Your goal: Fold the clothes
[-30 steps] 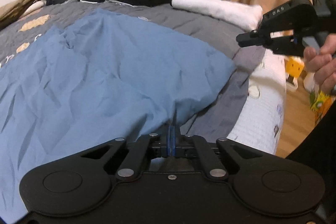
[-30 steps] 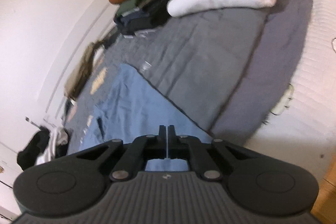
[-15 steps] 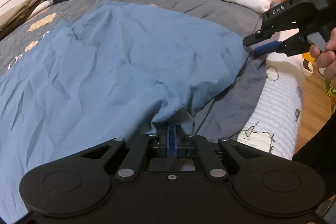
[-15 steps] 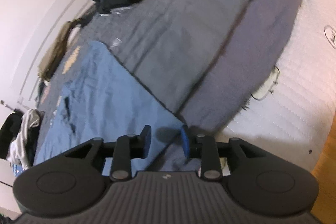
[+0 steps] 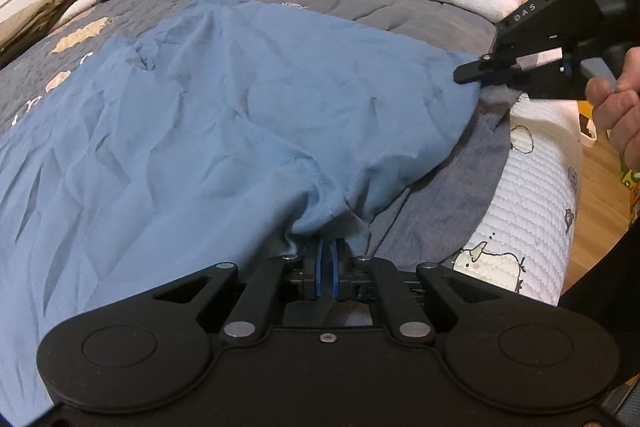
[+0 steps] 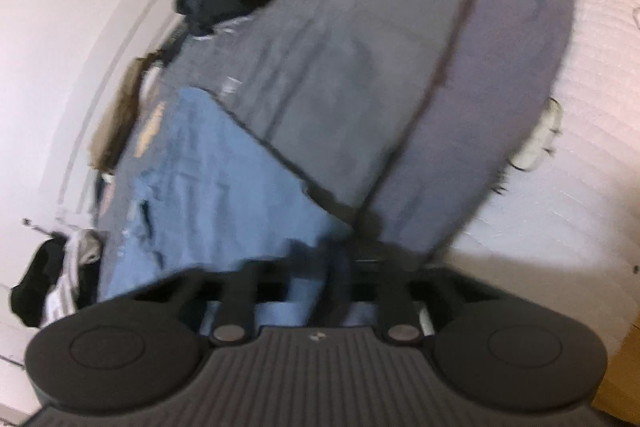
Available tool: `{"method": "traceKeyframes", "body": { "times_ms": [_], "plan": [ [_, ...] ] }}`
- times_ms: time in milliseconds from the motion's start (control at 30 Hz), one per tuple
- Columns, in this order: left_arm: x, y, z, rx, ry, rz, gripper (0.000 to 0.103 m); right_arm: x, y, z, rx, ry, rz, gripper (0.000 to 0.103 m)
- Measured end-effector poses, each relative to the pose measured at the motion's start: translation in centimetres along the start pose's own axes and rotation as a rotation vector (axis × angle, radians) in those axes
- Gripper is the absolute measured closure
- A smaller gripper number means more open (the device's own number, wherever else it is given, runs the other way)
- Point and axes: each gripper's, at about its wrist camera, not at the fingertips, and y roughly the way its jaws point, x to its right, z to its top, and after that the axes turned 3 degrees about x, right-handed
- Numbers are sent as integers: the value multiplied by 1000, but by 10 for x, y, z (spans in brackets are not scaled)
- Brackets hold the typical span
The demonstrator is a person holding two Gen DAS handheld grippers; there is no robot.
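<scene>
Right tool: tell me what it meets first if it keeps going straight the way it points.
The blue garment: the right tool already sits at its corner, with more blue cloth ahead. The right wrist view is blurred, so depth is uncertain.

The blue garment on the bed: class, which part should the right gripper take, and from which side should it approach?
Probably the far hem corner of the blue garment, approached from the bed's open edge, fingers level with the quilt. That corner lies flat and free there; the left gripper already pinches the near corner, and the right gripper sits at that spot.
</scene>
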Motion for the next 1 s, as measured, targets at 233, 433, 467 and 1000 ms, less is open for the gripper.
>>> {"method": "traceKeyframes", "body": {
  "times_ms": [233,433,467,1000],
  "plan": [
    [-4,-7,3,43,-23,-51,102,2,-24,8,105,92,64,101],
    [-7,-19,12,43,-85,-164,103,3,-41,24,159,101,46,101],
    [-4,-17,12,23,-68,-168,103,3,-39,25,147,86,12,101],
    [-11,-34,17,30,-101,-197,62,-22,-39,16,127,-184,-276,87]
  ]
}}
